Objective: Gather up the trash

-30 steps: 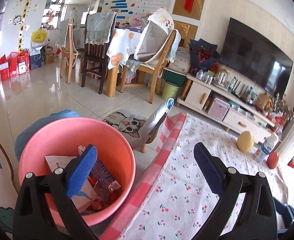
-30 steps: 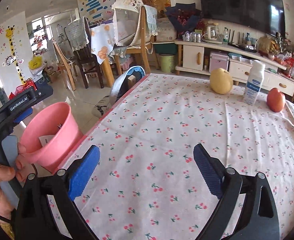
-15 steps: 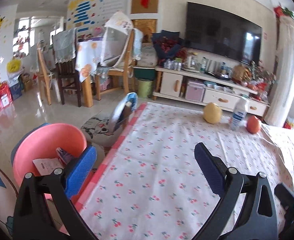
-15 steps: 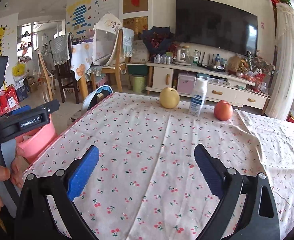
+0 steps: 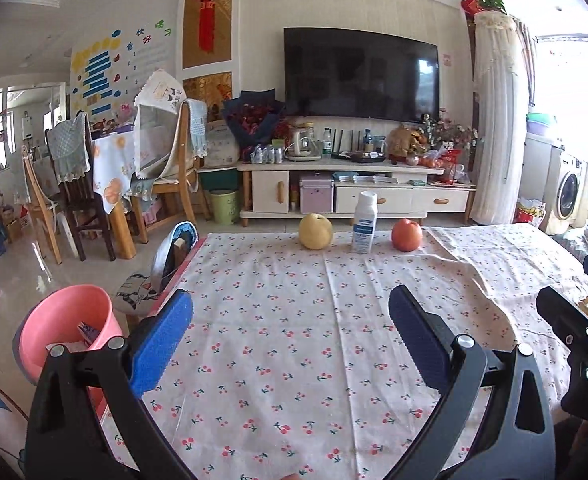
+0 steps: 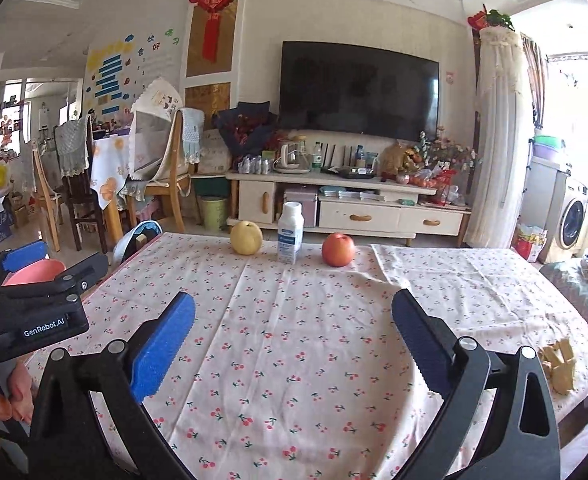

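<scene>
Both tools spread empty | left tool [image 6: 30, 312] label "GenRobot.AI" | bottle [image 6: 290, 233] print unreadable

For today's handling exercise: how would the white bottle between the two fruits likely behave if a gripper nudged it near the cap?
The bottle stands upright, tall on a narrow base, so a high nudge would probably tip it. The tablecloth under it may drag rather than let it slide. Its smooth sides look slippery; fullness cannot be told.

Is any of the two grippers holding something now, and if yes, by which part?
Nothing is held. The left gripper and the right gripper are both open, with only the cherry-print tablecloth showing between their pads.
</scene>
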`<state>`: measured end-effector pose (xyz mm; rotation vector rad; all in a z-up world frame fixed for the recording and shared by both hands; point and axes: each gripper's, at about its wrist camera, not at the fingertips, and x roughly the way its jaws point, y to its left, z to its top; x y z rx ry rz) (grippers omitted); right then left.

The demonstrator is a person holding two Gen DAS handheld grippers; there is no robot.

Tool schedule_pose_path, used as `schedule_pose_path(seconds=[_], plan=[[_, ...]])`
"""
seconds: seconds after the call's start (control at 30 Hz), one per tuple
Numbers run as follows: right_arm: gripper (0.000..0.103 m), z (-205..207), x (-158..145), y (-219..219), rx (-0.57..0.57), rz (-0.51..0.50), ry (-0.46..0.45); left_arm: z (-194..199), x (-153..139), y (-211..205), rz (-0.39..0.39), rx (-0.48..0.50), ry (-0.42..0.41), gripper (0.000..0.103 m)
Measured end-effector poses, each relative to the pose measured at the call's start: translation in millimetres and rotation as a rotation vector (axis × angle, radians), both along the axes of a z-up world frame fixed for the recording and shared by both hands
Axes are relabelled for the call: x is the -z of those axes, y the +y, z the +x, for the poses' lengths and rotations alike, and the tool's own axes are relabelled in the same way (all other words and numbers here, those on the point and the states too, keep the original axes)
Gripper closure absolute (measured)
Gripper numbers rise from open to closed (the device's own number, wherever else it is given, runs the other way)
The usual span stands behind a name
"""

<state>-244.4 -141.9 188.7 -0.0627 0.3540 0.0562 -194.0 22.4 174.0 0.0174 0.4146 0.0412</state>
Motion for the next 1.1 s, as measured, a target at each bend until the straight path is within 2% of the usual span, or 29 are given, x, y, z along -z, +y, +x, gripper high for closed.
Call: schedule_pose_path(seconds=[0.2,0.43,0.67,1.1], plan=[[0.005,-29.5,-17.2,-14.4,0.056,-0.025,-0.102,-20.2,-17.2,-22.2,0.025,0.038,-0.026,0.004],[0.005,-52.9,-31.7,-15.5,0.102,-0.049,-0.197,-37.3,-31.3,-29.6,0.032,0.027,-0.060,0.004],[0.005,-64.4,-38.2,-18.4,0.127,-0.036,-0.248,-46.5,-40.1,-19.7,0.009,-0.007,-0.080,0.004],[0.005,-76.6,-46.2,-8.8,0.111,-0.046,-0.276,-49.2,-45.8,1.2,-0.030,-0.060,-0.096,0.004]])
